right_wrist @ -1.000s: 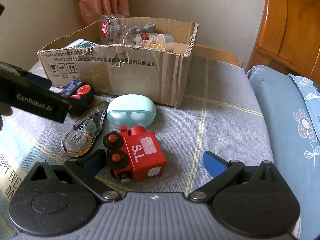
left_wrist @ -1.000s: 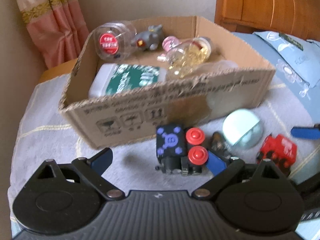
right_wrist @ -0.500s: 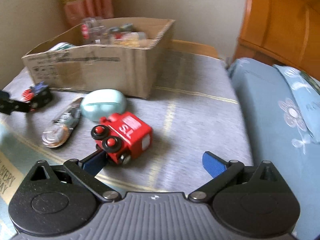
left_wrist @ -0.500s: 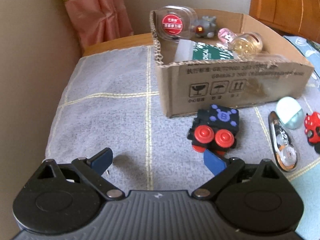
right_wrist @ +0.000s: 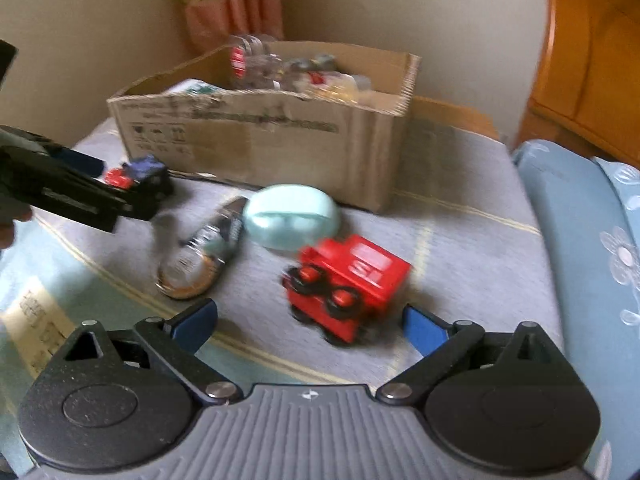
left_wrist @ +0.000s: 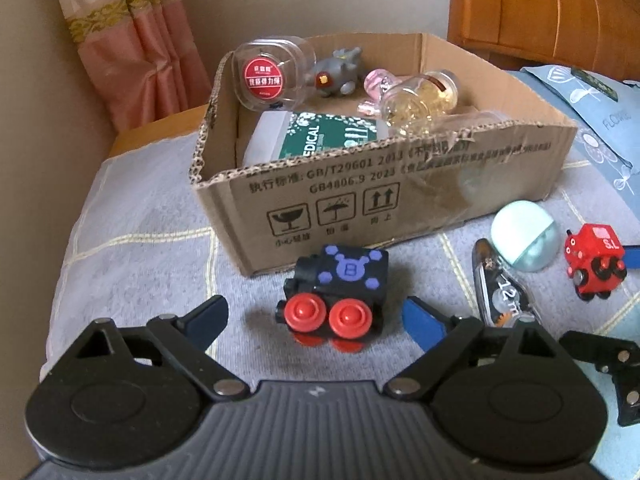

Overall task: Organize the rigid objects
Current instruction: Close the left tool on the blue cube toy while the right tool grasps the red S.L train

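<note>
The left gripper (left_wrist: 316, 316) has swung back toward the black toy train (left_wrist: 335, 289), now framing it between wide-spread, empty jaws. The train is sitting on the grey cloth (left_wrist: 132, 264) just before the cardboard box (left_wrist: 400, 192), red wheels facing the gripper. The right gripper (right_wrist: 310, 322) is gaping open, empty, around the red toy train (right_wrist: 348, 280), whose long axis is running diagonally.

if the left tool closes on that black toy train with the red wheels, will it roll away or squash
The black toy train looks like hard, blocky plastic, so it probably won't squash. Its red wheels face the left tool, so a nudge might roll it. It looks small and likely light.
</note>
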Tool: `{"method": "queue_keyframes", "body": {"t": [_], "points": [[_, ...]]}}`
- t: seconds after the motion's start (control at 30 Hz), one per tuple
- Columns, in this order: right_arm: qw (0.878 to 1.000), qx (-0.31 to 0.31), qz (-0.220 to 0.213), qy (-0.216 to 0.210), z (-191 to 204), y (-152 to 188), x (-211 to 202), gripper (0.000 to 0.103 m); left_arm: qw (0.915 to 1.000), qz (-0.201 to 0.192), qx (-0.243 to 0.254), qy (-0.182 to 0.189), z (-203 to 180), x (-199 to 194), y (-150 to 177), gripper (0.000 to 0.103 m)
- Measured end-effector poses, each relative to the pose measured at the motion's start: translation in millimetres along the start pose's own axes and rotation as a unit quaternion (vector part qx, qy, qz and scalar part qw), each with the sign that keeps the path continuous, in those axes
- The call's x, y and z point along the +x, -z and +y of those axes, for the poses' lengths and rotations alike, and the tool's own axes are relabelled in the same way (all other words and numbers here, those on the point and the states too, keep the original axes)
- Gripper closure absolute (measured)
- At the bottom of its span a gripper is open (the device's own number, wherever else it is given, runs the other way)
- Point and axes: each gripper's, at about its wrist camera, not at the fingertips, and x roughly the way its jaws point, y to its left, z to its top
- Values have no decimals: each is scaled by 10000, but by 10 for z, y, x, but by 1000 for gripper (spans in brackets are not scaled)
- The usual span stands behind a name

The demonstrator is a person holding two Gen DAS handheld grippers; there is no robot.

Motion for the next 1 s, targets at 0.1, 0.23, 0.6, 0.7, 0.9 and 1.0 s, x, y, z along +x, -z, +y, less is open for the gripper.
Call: {"method": "queue_keyframes", "body": {"t": [0.1,0.23,0.6,0.7,0.9,1.0], "points": [[9999,74,-55,-77,-10,-57,37,4,10000,35,9,85,10,21,4,14],[9995,226,-110,-168,-86,-131,83,10,9998,33,-43,184,44,37,13,15],[9998,97,-70,174,-82,-155,92,28,9989,-10,-70,461,39,78,-41,31],[9996,24,-42,287,-66,-156,95,33,9987,-23,-7,519,30,68,-43,38],[9995,41,27,304,-96,-176,80,40,9984,13,69,560,45,62,-45,47],[9995,-32,93,300,-98,-177,68,40,9981,60,168,588,48,56,-42,47]]}}
